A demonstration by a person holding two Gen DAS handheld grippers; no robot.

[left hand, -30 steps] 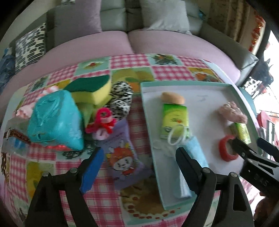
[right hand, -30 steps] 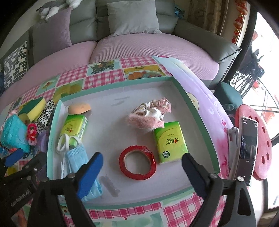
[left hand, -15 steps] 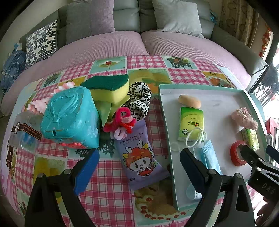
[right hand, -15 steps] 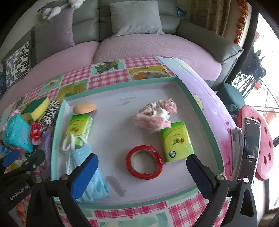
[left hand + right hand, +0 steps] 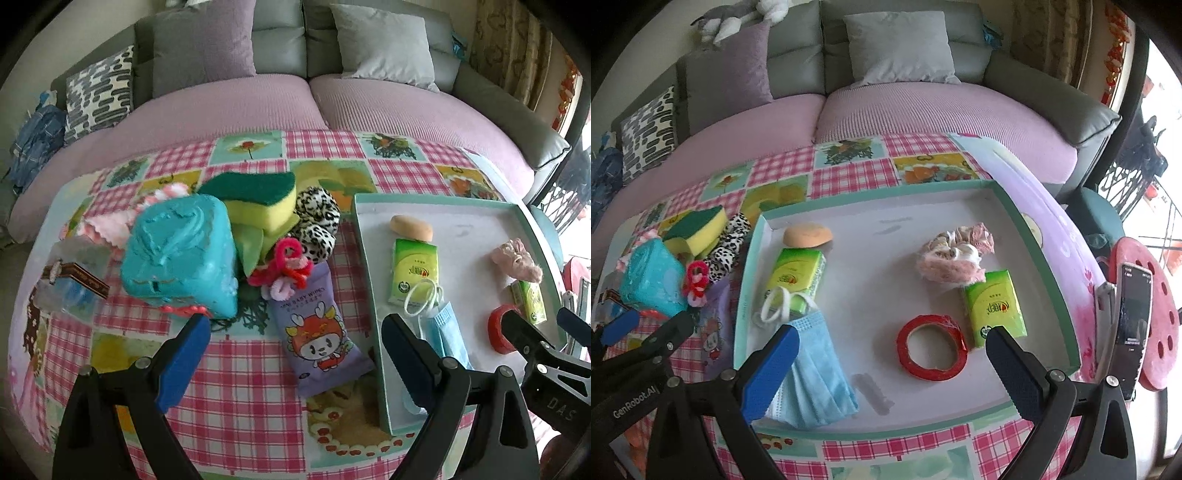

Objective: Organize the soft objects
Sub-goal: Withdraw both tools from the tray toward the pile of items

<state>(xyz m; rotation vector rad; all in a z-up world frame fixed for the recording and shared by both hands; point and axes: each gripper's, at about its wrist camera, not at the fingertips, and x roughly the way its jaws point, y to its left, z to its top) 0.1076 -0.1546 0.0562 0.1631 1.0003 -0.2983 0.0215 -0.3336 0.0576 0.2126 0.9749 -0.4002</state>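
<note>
Both our claws hang released and empty above the counter [image 5: 243,376], angled steeply down; the left claw [image 5: 291,354] has its blue pads spread wide over the checked cloth, with nothing between them, and the right claw [image 5: 892,363] stands just as wide over the near half of the tray [image 5: 882,192].

The soft things not yet sorted sit in a heap at ten o'clock from the left claw: a teal tissue pack [image 5: 181,254], a yellow-and-green sponge [image 5: 258,199] leaning on it, a leopard scrunchie [image 5: 317,221] at one o'clock of the sponge, and a red-and-pink pipe-cleaner knot [image 5: 284,269]; the purple wipes pouch [image 5: 317,332] lies flat at twelve o'clock from the left claw, just beside the tray's wall.

Inside the tray already lie a blue face mask [image 5: 812,369], two green tissue packs, a pink scrunchie [image 5: 953,254], a peach sponge and a red tape roll [image 5: 932,352].

We judge the pouch light, limp and slippery in its film, so we would pinch across its narrow width near the middle rather than at a sealed end; the sponge will squash and spring back, so a grip low across the yellow foam looks safest; the scrunchie will take a pinch anywhere.
</note>
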